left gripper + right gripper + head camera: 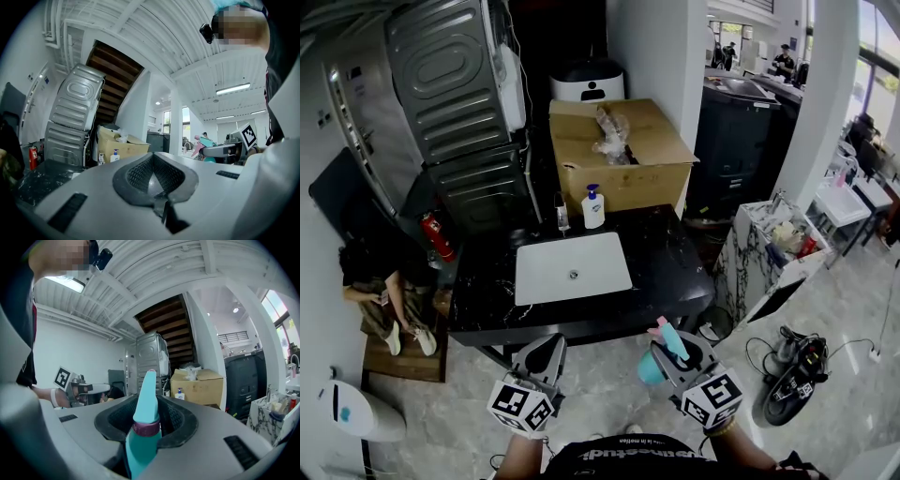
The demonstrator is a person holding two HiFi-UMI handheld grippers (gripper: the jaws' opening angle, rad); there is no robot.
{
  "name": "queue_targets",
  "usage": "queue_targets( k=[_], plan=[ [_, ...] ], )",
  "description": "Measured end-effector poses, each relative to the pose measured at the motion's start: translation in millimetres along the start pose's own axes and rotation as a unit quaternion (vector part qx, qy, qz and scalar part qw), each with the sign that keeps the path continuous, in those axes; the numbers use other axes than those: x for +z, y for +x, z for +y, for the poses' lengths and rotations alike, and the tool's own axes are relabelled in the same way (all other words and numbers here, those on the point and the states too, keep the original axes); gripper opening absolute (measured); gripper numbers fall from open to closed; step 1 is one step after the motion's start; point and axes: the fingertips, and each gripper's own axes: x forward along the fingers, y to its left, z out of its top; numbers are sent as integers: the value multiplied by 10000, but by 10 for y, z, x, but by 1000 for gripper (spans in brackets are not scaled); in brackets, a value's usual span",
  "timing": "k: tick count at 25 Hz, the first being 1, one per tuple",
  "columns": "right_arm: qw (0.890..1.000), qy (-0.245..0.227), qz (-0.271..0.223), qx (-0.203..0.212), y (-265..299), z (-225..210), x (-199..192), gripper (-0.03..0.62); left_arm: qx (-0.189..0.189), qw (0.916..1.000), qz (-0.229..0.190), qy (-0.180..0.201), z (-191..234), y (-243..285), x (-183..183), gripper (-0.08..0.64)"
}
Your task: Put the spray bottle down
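Note:
A teal spray bottle (652,366) with a pink trigger stands between the jaws of my right gripper (672,354), which is shut on its neck. In the right gripper view the bottle (143,439) rises upright out of the jaws, nozzle on top. It also shows far right in the left gripper view, spray bottle (206,142). My left gripper (546,356) is level beside the right one, jaws together with nothing in them. Both hang just in front of the black counter (670,267) with its white sink (600,277).
A white pump bottle (593,207) and a small bottle (562,216) stand at the counter's back edge before a cardboard box (623,159). A person sits at the left (380,281). A marble cabinet (769,258) and cables (797,366) lie right.

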Motion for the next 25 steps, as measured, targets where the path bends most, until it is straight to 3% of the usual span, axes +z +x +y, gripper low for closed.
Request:
queue_targets(
  k=[14,20,25],
  plan=[
    [9988,289,139,362,217,-373,-276,150,365,9992,145,53,-56,204,-174,15],
    [9983,341,198,419,626,-488,-300,150,529,9985,158,18,305,400,-216,15],
    [9985,247,298,395,1252,-578,-280,150,474,9987,100,138,887,704,-236,15]
  ],
)
